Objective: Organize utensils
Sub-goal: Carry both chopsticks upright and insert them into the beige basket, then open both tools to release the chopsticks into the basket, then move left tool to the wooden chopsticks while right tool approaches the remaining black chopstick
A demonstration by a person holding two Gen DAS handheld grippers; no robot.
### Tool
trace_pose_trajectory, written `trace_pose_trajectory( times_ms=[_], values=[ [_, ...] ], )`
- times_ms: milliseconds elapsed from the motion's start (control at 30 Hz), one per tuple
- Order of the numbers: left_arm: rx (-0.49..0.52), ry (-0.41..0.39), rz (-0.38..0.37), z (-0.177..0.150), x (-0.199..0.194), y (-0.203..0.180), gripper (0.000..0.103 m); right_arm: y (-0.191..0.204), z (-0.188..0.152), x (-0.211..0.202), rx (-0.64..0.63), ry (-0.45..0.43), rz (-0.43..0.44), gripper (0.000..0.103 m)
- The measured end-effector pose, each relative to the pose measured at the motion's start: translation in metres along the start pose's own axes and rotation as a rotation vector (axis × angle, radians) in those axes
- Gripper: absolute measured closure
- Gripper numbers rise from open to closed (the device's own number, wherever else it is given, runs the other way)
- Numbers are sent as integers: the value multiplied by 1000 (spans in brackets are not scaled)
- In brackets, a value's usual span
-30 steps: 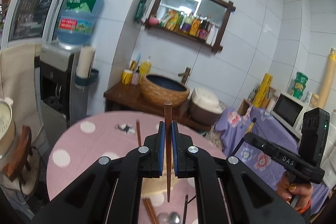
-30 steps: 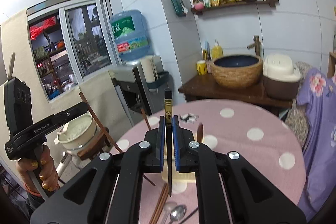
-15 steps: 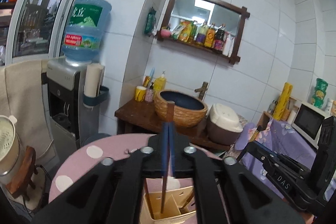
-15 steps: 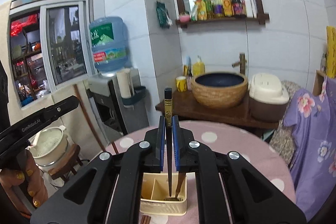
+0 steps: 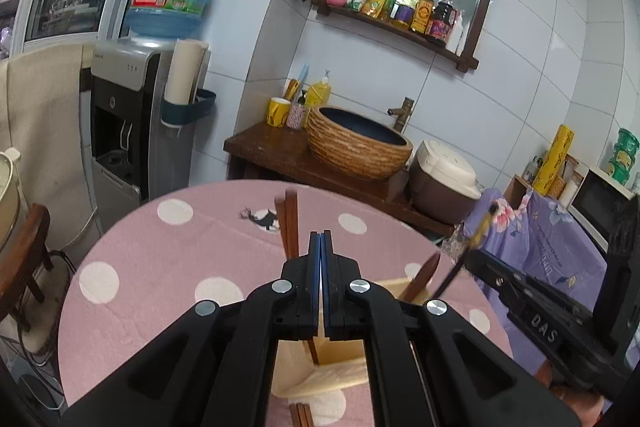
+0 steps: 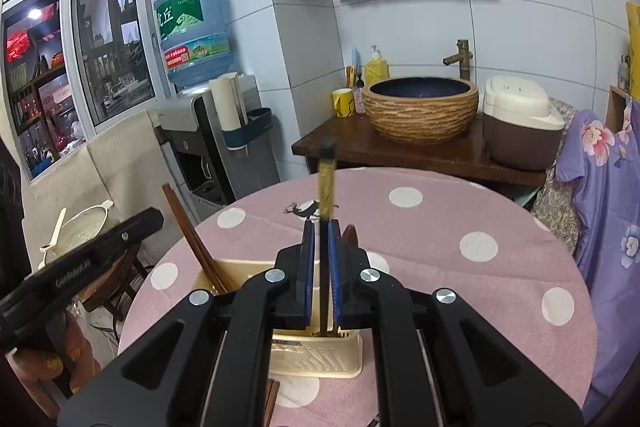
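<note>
The right gripper stands over the cream utensil holder near the tabletop's front edge; its jaws are a little apart around a black chopstick with a gold band, which stands upright, its long axis straight down into the holder's right compartment; the pads seem not to press it, though blur makes this hard to judge. The left gripper is clenched on nothing, just behind the two brown chopsticks that lean in the holder's left compartment; one dark wooden handle leans on the right side. I count one holder; two more brown sticks lie on the pink tablecloth at the front edge, nearer the left gripper.
</note>
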State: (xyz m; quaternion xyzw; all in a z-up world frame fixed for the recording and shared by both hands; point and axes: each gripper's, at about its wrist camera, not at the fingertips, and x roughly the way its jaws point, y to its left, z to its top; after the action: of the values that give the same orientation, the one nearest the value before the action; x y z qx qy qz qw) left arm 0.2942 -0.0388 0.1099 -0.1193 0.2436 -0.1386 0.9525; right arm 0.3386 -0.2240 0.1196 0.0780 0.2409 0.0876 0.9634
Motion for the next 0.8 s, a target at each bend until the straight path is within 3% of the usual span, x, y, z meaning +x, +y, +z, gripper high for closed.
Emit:
trace_pose_trajectory(
  times_ms=[67, 100, 133, 200, 267, 400, 467, 800],
  values=[
    [6, 10, 14, -11, -1, 1, 98, -3, -6, 2, 9, -4, -6, 95],
    [8, 17, 24, -18, -2, 2, 86, -3, -8, 1, 8, -8, -13, 95],
    [6, 22, 31, -23, -3, 4, 65, -3, -11, 0, 4, -13, -23, 94],
    [-2, 20, 41, -34, -7, 7, 39, -2, -18, -3, -9, -20, -35, 78],
    [-3, 26, 56, -45, -11, 11, 39, -2, -25, -11, -16, -46, -53, 66],
    [-1, 92, 70, -66, -13, 17, 24, -4, -43, -26, -22, -49, -105, 60],
    [-11, 125, 74, -79, -14, 22, 22, -7, -54, -30, -17, -29, -118, 56],
    [-25, 298, 129, -144, -16, 45, 23, -30, -133, -37, 57, 158, -194, 56]
  ],
)
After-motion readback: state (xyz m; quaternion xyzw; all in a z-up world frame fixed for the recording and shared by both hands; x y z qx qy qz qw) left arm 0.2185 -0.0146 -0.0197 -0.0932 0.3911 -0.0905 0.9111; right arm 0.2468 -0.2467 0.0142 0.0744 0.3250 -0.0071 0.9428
